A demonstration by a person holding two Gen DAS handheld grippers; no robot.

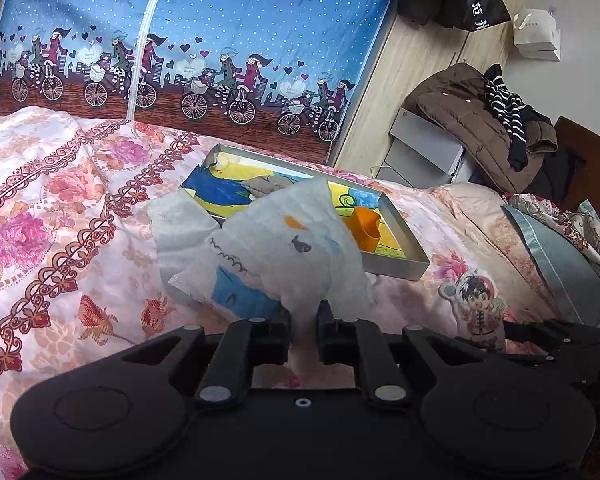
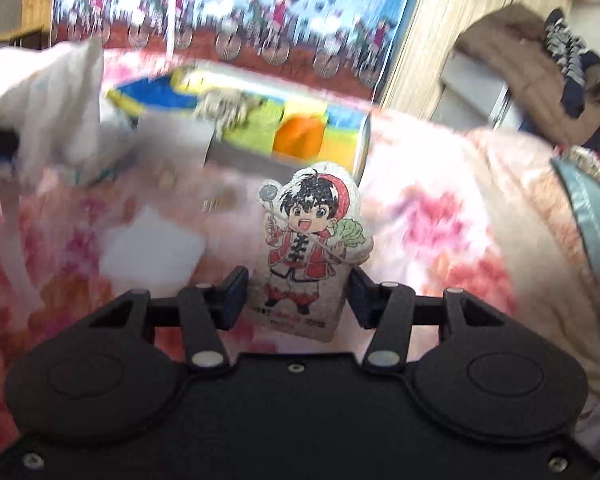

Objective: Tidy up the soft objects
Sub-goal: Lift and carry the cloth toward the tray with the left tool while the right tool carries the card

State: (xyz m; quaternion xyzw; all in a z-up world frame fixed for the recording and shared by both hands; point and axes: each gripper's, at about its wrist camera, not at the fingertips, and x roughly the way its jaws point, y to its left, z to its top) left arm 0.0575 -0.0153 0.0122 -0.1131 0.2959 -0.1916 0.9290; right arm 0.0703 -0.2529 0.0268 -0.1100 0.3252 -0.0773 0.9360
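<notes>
Cloth (image 1: pixel 284 248) pinched in left gripper (image 1: pixel 304 320) | doll (image 2: pixel 312 240) between right gripper (image 2: pixel 298 292) fingers

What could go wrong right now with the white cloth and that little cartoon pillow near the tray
The left gripper pinches only a small bit of the white cloth, so it could slip free. The cloth hangs over the tray corner and may snag it or knock the orange cup. The cartoon pillow sits between the right gripper fingers, which look apart, so it may drop; that view is blurred.
</notes>
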